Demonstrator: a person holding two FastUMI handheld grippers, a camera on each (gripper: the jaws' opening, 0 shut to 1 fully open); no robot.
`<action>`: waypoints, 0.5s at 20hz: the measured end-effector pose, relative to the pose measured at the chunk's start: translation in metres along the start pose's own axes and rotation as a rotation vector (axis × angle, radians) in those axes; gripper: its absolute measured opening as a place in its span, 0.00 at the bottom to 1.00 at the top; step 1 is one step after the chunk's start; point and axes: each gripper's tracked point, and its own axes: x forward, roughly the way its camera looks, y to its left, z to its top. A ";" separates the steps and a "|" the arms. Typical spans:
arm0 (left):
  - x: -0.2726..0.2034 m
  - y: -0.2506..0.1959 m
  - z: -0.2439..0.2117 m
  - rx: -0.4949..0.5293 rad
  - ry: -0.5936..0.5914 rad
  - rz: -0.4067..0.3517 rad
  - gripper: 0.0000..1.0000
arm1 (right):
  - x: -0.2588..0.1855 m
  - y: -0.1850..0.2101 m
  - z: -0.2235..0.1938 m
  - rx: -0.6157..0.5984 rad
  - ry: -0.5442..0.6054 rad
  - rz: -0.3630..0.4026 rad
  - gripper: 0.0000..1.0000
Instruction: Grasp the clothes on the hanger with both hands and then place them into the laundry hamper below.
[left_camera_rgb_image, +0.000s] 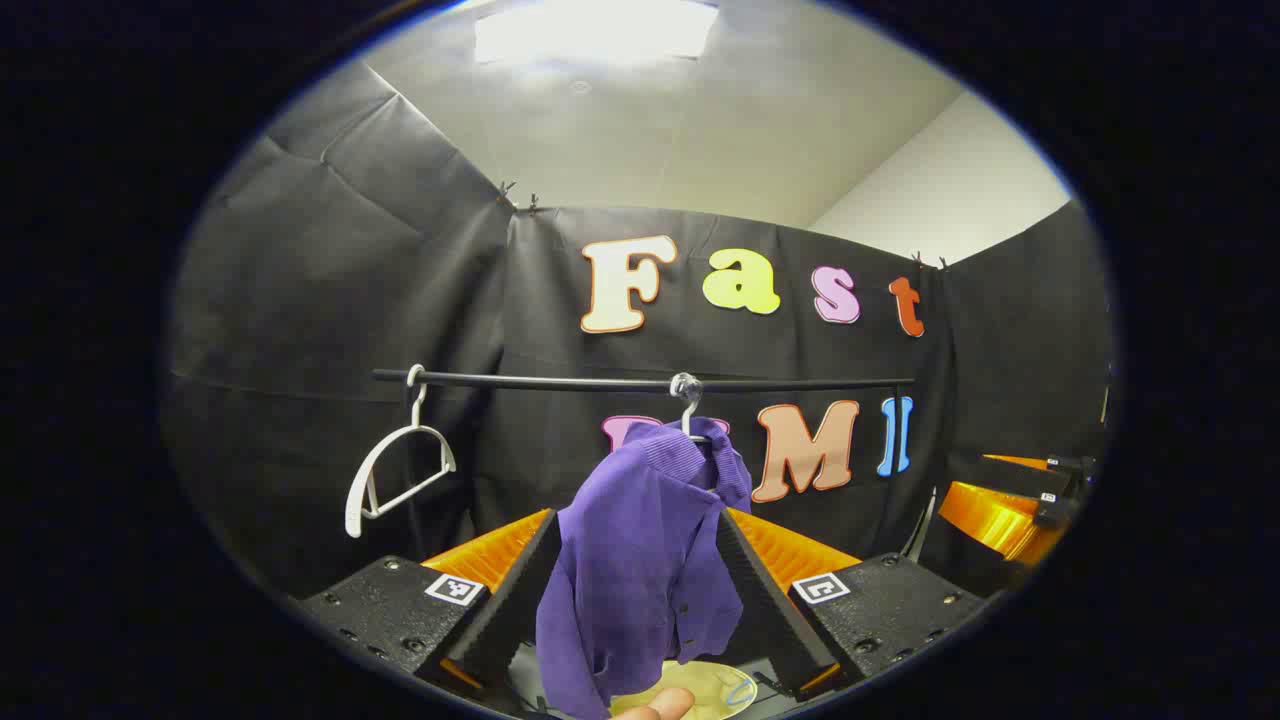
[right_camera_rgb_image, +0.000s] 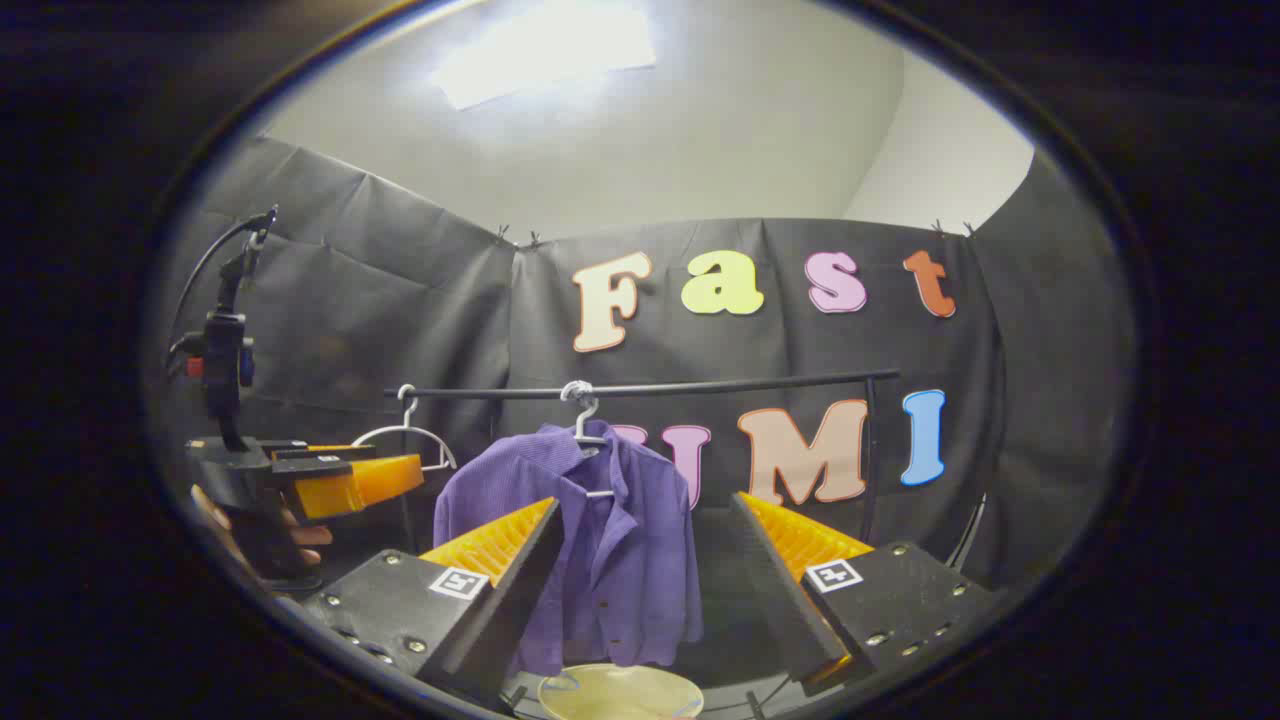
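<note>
Shirt (left_camera_rgb_image: 640, 560), purple and buttoned, hanging from a white hanger (left_camera_rgb_image: 688, 405) whose hook sits over the black rail (left_camera_rgb_image: 640, 381) that runs across the booth. In the left gripper view the shirt appears side-on and falls between the two fingers of the left gripper (left_camera_rgb_image: 635, 590); the fingers stand wide apart, and whether their inner faces touch the cloth cannot be told. In the right gripper view the shirt (right_camera_rgb_image: 600, 560) is seen from the front, collar uppermost, on its hanger (right_camera_rgb_image: 585, 415). The right gripper (right_camera_rgb_image: 645, 570) is likewise spread wide, holding nothing; its left finger overlaps the shirt's sleeve in the picture, while the right finger stands clear of the cloth.

A second hanger (left_camera_rgb_image: 395, 470), white and bare, hangs tilted near the left end of the rail, well apart from the shirt. Below the shirt, at the bottom edge of each view, a pale yellowish round rim (right_camera_rgb_image: 620, 690) is partly visible; what it belongs to cannot be told. The left gripper (right_camera_rgb_image: 340, 480) also appears at the left of the right gripper view, held in a hand (right_camera_rgb_image: 270, 540), beside the bare hanger.
</note>
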 end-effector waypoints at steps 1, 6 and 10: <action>0.000 -0.002 -0.001 -0.003 0.001 0.001 0.94 | -0.002 -0.002 0.003 0.007 -0.007 -0.003 1.00; 0.010 -0.009 -0.008 0.018 0.001 0.009 0.94 | -0.001 -0.007 -0.002 0.023 0.008 0.017 0.95; 0.025 -0.015 -0.015 0.077 -0.018 0.040 0.94 | 0.005 -0.012 -0.015 0.005 0.040 0.026 0.95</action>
